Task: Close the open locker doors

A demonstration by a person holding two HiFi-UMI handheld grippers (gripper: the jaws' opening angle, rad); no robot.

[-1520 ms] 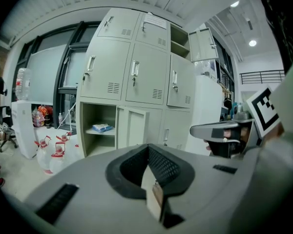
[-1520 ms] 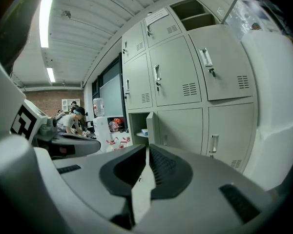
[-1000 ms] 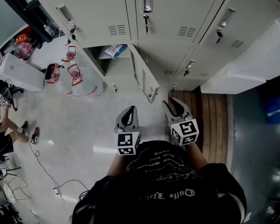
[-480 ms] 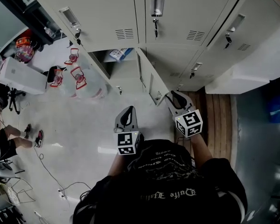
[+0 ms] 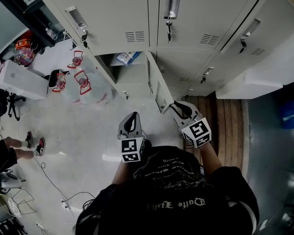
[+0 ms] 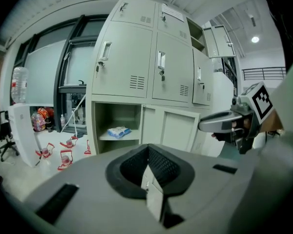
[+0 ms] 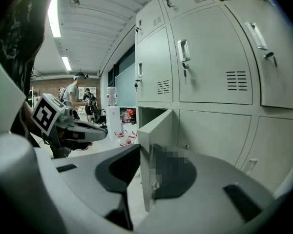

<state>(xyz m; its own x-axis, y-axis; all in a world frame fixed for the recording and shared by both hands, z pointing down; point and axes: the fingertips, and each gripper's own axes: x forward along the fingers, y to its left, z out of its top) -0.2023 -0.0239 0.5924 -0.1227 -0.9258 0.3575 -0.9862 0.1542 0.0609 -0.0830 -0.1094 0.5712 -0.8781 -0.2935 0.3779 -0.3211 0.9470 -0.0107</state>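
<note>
Currently the right tool [image 5: 178, 106] has just been narrowing its jaws. They sit partly closed on the free edge of the open locker door [image 7: 158, 130], with one pad against each face. The door stands out from the lockers directly ahead of this tool. Off to its left, the left tool [image 5: 132, 117] hangs clear of the door, jaws together and empty, facing the open compartment [image 6: 118, 123].
</note>
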